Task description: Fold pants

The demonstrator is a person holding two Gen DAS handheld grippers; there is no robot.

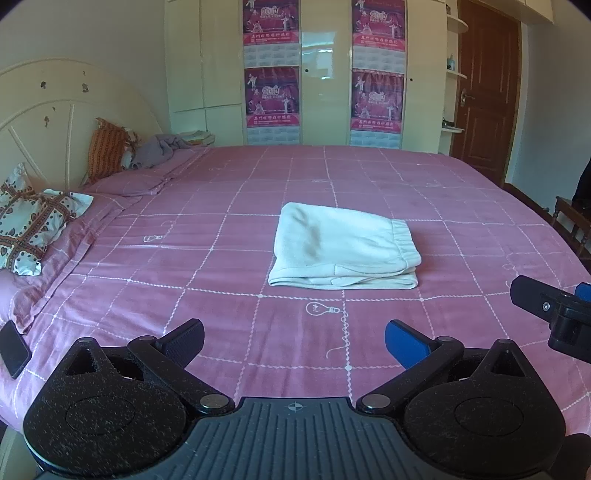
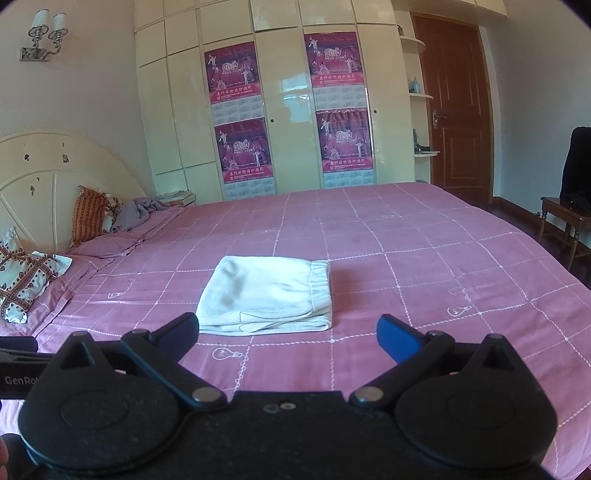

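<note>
Folded white pants [image 1: 343, 245] on pink bedspread [image 1: 221, 229]

We see a wide bed covered by a pink sheet [image 1: 229, 236] crossed with white grid lines and small light-bulb drawings, with a cream curved headboard [image 1: 55, 110] at its left end, where a patterned pillow [image 1: 33, 229], an orange striped cushion [image 1: 107, 149] and a crumpled grey cloth [image 1: 159, 147] lie near one another. A black phone [image 1: 14, 349] rests flat on the sheet at the near left edge. Behind the bed we find a cream wardrobe [image 2: 284, 110] bearing four magenta posters [image 2: 232, 72], a brown door [image 2: 454, 110] to its right, a wooden chair [image 2: 565, 218] beside the far wall and a twin wall lamp [image 2: 44, 33] high on the left.
</note>
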